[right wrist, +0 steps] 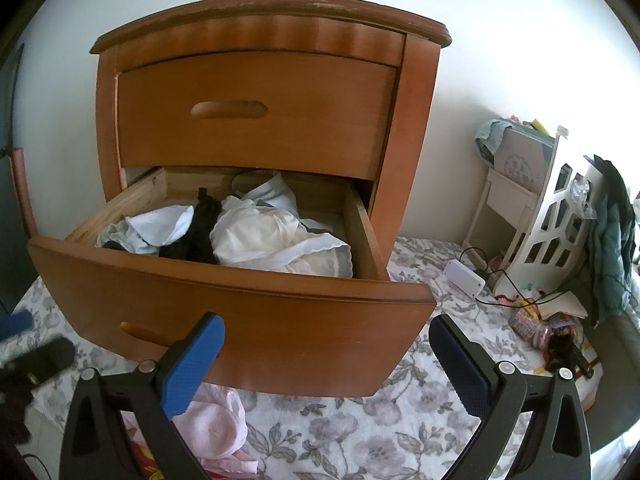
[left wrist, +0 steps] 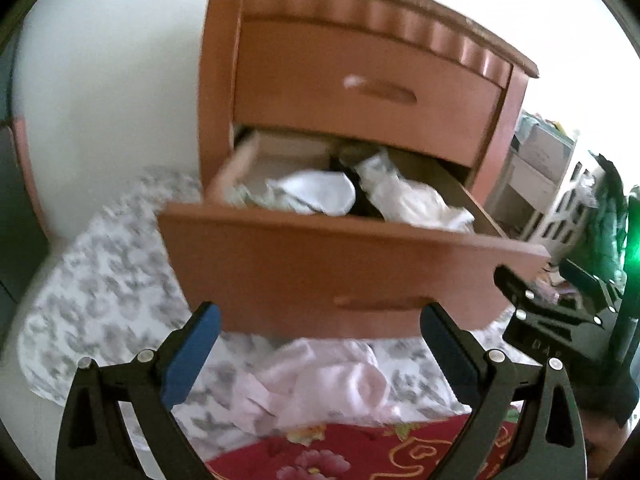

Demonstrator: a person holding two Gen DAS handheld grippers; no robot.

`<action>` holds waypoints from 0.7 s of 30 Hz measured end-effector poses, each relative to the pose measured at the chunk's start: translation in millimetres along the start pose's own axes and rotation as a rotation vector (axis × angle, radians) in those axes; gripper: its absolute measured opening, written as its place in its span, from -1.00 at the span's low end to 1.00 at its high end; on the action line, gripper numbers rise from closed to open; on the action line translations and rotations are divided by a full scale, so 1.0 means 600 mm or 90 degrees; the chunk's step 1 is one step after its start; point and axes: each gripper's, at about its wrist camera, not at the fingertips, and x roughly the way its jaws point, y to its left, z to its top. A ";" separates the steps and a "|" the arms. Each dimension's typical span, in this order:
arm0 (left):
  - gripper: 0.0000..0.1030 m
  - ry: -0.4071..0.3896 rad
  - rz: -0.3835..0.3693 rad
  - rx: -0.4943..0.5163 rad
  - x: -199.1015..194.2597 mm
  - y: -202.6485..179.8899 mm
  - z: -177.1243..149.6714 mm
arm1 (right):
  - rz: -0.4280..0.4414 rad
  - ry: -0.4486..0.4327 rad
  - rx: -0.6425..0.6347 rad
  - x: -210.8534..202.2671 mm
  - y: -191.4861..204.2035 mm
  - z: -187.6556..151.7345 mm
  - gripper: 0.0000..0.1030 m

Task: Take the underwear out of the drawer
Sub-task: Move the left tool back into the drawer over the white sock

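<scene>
I see both my left gripper and right gripper wide open, empty, facing the open drawer of underwear.

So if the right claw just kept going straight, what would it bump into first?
Most likely the wooden front panel of the open bottom drawer, which fills the space ahead of the right claw. Depth is hard to judge, but nothing else seems to lie between.

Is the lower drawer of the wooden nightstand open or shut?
Open. The lower drawer is pulled out from the nightstand, and white and black underwear lies visible inside it. The upper drawer is shut.
</scene>
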 end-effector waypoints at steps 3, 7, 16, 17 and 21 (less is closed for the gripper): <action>0.94 -0.004 -0.012 -0.013 -0.006 0.008 0.011 | 0.001 0.001 -0.004 0.000 0.002 0.001 1.00; 0.94 0.015 -0.022 -0.027 -0.002 0.020 0.025 | 0.006 0.005 -0.006 0.001 0.002 0.002 1.00; 0.94 -0.014 -0.035 -0.003 -0.027 0.029 0.087 | 0.015 0.018 -0.008 0.006 0.002 0.002 1.00; 0.94 -0.014 -0.037 -0.001 -0.027 0.031 0.095 | 0.015 0.018 -0.009 0.006 0.003 0.002 1.00; 0.94 -0.020 -0.004 0.014 -0.026 0.034 0.133 | 0.015 0.019 -0.015 0.006 0.005 0.003 1.00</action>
